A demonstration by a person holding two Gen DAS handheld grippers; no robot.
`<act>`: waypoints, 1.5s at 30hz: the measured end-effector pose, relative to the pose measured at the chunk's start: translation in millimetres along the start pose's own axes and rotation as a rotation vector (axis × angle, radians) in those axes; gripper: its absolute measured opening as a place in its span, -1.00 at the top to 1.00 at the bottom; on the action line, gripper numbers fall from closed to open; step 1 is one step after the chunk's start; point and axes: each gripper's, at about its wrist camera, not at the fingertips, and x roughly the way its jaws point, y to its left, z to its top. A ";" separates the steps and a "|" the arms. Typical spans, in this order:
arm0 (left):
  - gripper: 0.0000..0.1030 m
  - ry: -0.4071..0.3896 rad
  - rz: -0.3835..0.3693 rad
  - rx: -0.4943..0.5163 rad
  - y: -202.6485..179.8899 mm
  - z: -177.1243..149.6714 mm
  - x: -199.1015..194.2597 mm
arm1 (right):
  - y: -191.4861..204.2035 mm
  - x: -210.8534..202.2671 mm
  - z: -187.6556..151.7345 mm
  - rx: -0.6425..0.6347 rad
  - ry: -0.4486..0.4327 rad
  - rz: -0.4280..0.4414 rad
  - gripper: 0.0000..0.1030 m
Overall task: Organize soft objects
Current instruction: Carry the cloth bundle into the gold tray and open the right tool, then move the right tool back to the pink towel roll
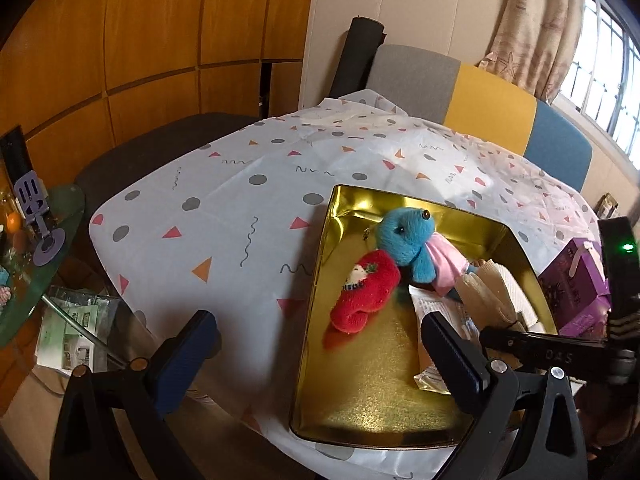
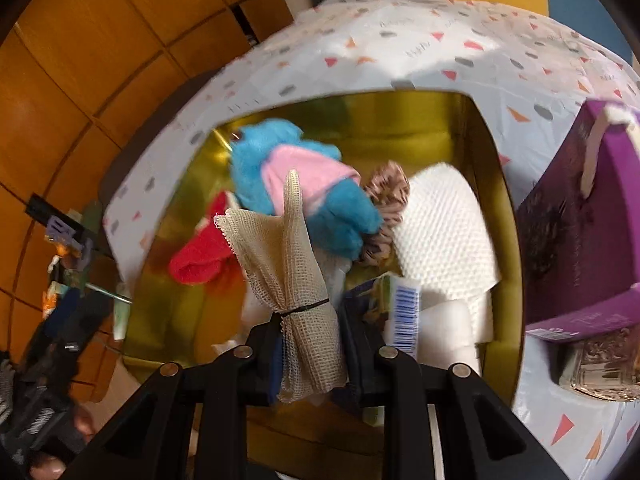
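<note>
While both grippers hang over the gold rectangular metal tin (image 1: 320, 280):
plush toys: 2, blue-pink (image 1: 412, 240), red (image 1: 366, 298)
left gripper (image 1: 320, 354): fingers wide apart, holding nothing
right gripper (image 2: 310, 344): clamped on 1 beige tied gauze bundle (image 2: 288, 264)

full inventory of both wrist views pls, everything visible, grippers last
gold tin: 1, gold, on the tablecloth
blue plush: 1, blue with pink clothing, inside tin
red plush: 1, red, inside tin beside the blue one
gauze bundle: 1, beige mesh, tied with a black band, above tin
brown scrunchie: 1, inside tin
white paper towel: 1, inside tin, right side
purple box: 1, right of tin
tablecloth: 1, white, patterned
chair: 1, grey, yellow, blue, behind table
left gripper: open, empty
right gripper: shut on the gauze bundle
</note>
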 end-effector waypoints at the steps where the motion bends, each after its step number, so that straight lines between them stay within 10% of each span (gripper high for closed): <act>1: -1.00 -0.003 0.006 0.009 -1.0 -0.4 -0.5 | -3.1 2.7 -1.4 0.008 0.001 -0.001 0.53; 14: -1.00 0.013 0.002 0.049 -8.8 -2.1 -0.8 | -14.2 -10.2 -19.6 0.011 -0.021 0.099 0.32; 33: -1.00 0.015 0.014 0.103 -20.3 -4.8 -7.0 | 17.2 -6.6 -13.4 -0.136 -0.080 -0.072 0.58; 45: -1.00 0.012 -0.011 0.131 -35.4 -6.7 -16.5 | 10.2 -27.6 -29.9 -0.111 -0.103 -0.056 0.18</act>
